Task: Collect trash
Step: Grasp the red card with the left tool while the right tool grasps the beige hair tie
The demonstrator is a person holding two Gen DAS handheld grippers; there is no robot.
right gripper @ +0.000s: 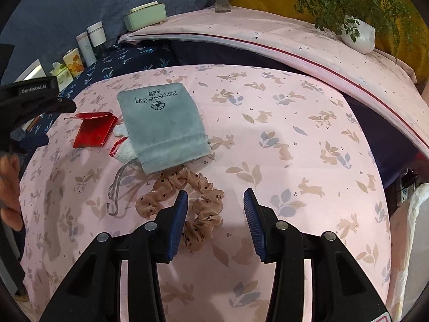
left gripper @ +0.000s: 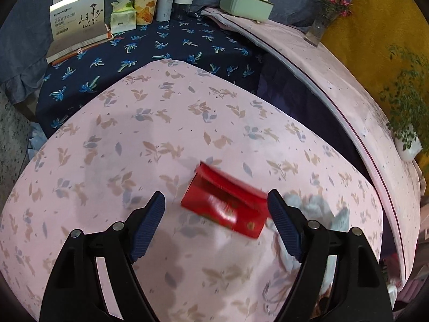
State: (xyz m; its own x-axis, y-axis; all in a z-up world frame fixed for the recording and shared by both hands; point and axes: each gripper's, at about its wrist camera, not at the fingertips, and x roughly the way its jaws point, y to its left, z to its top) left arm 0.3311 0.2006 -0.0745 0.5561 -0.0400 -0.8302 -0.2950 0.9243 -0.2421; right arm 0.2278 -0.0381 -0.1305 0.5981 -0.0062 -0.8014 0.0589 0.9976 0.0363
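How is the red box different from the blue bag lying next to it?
The red box is stiff and shiny with an open flap; the blue bag is soft and fuzzy with a drawstring. The red box looks smaller than the blue bag. The blue bag has dark writing and a flower mark; no writing can be read on the red box. Both lie flat on the pink bunny cloth.

The left claw (left gripper: 215,201) angles steeply downward with its two blue-padded fingers (left gripper: 148,226) spread wide and nothing pressed between them, while the right claw (right gripper: 215,200), likewise tilted down, holds its fingers (right gripper: 177,225) partly apart and empty, a bare hand (right gripper: 9,187) showing at the left edge of its view.
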